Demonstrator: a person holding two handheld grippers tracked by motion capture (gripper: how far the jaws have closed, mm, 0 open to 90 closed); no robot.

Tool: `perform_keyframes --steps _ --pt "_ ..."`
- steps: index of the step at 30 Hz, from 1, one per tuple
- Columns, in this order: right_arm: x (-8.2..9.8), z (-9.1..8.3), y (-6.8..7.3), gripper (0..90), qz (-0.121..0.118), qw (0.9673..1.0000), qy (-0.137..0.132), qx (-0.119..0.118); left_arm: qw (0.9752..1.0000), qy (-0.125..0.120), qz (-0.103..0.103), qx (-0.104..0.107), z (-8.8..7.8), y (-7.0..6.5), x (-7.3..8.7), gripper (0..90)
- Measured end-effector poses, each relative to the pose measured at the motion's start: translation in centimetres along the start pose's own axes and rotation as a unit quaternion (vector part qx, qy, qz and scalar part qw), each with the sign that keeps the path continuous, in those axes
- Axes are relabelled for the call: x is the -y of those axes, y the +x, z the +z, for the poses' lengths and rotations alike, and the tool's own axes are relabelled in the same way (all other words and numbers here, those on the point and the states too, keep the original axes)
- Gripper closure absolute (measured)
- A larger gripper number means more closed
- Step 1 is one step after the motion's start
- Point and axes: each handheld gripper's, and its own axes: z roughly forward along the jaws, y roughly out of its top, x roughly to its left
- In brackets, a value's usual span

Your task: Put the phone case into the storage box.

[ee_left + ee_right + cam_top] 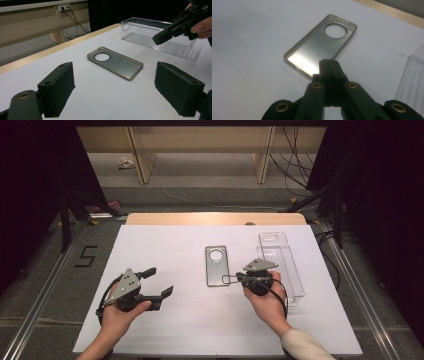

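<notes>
Two grippers work over a white-covered table [165, 330] in the high view. A flat, rectangular phone case [216, 265], smoky translucent with a round camera hole near its far end, lies at the table's centre. At its 3 o'clock stands a long clear plastic tray [281, 265] with a ribbed floor. The right gripper [226, 279], clenched with nothing between its jaws, has its tips at the case's near right corner. The left gripper [159, 281], well apart at the case's 8 o'clock, stands released. A pale wood strip edges the table's far side; beyond it are grey floor, wooden furniture legs and loose cables. A black "5" [86, 256] is marked on the floor at 9 o'clock.

From the left gripper view, its two blocky, matte black pads [58, 87] stand wide apart, and the case [115, 62] lies on the table between and beyond them, rounded corners and raised rim plain. The tray [160, 40] sits at 1 o'clock, with the right gripper [160, 38] in front of it.

In the right gripper view, the black jaws meet, brass-coloured rivets at their joints, just over the case's [319, 47] glossy near corner. The tray's wall [412, 82] shows at 3 o'clock.
</notes>
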Motion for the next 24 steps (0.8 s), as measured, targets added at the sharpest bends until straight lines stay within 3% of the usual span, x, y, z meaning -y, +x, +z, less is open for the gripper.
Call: perform_keyframes --steps 13,24 --pt "-0.3 3.9 0.6 90.0 0.009 0.9984 0.052 0.021 1.0000 0.002 -0.002 0.000 0.0 0.0 0.0 15.9" --pt "0.1 5.5 0.4 90.0 0.021 0.9959 0.079 0.038 1.0000 0.002 -0.003 0.001 0.0 0.1 0.0 15.9"
